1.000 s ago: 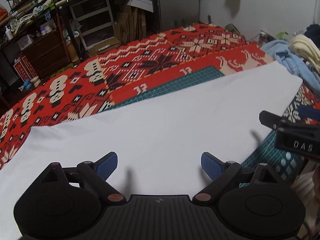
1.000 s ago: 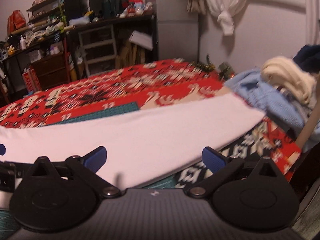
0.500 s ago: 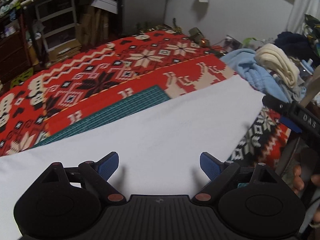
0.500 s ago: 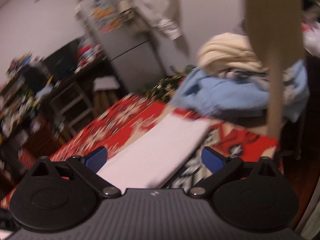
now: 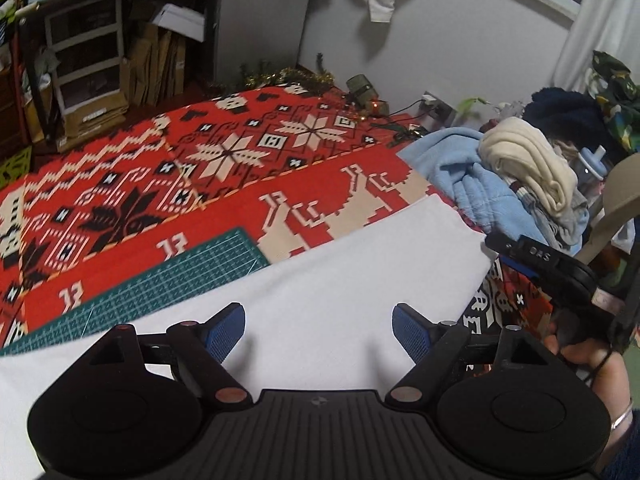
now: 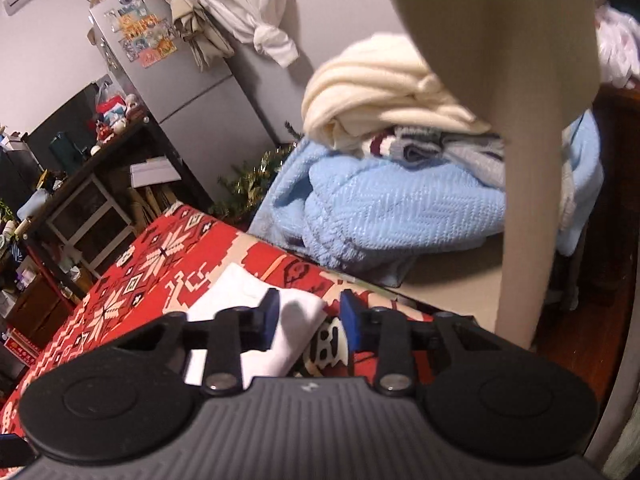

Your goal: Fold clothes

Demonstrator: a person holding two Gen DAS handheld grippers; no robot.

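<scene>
White smooth cloth point(image 5: 328, 280), a long flat band, lies across the red patterned blanket point(image 5: 160, 184) and over part of the green grid cutting mat point(image 5: 168, 280); its right end reaches the blanket's right edge, just beside the heap of light-blue and cream knitwear point(image 5: 492, 176). Left gripper point(image 5: 318, 326) hovers low over the cloth's near edge, blue pads spread wide, holding nothing. Right gripper point(image 6: 307, 318) points at the cloth's right-end corner, fingers partly closed with a gap between them; the corner shows between the pads, but whether a pad touches fabric can't be told. Risks, judged: jaws closing a bit short would miss the corner or catch just one layer, so the end opens or slips when lifted. Pinching blanket along with cloth would drag the blanket. The knit heap and tan post point(image 6: 528, 160) sit close, so a swing could snag them. With the left side unheld, a right-only pull may skew the band.
</scene>
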